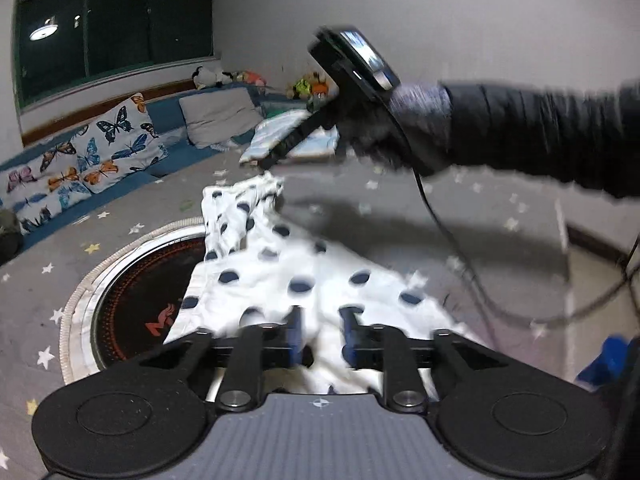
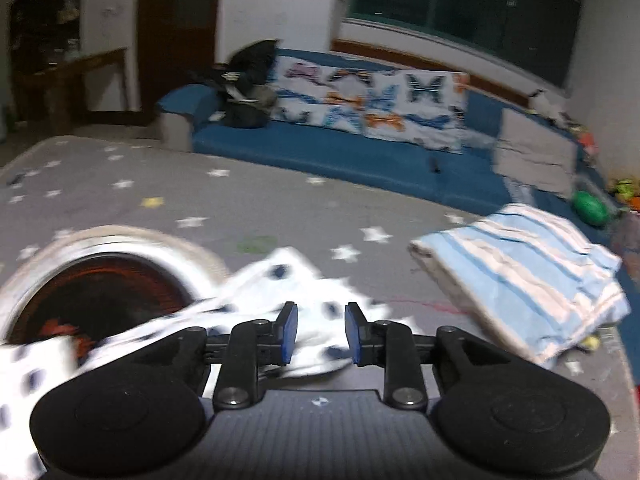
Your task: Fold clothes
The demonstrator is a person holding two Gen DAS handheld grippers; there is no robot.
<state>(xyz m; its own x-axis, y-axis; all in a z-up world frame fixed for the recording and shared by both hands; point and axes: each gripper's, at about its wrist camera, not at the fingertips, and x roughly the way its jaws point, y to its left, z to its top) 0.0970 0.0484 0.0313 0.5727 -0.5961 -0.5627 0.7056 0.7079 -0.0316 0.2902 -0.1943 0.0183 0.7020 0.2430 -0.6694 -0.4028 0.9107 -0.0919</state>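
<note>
I see both jaws parted and empty: left hand-held gripper (image 1: 320, 334) and right hand-held gripper (image 2: 321, 332) over the dotted garment (image 1: 304, 268); folded striped cloth (image 2: 532, 276) right of frame.

Each wrist camera looks forward and down past its own fingers, close above the table (image 1: 132, 248). The left view faces the right gripper (image 1: 267, 163). Both share the dotted garment (image 1: 304, 264) and sofa (image 2: 360, 156).
</note>
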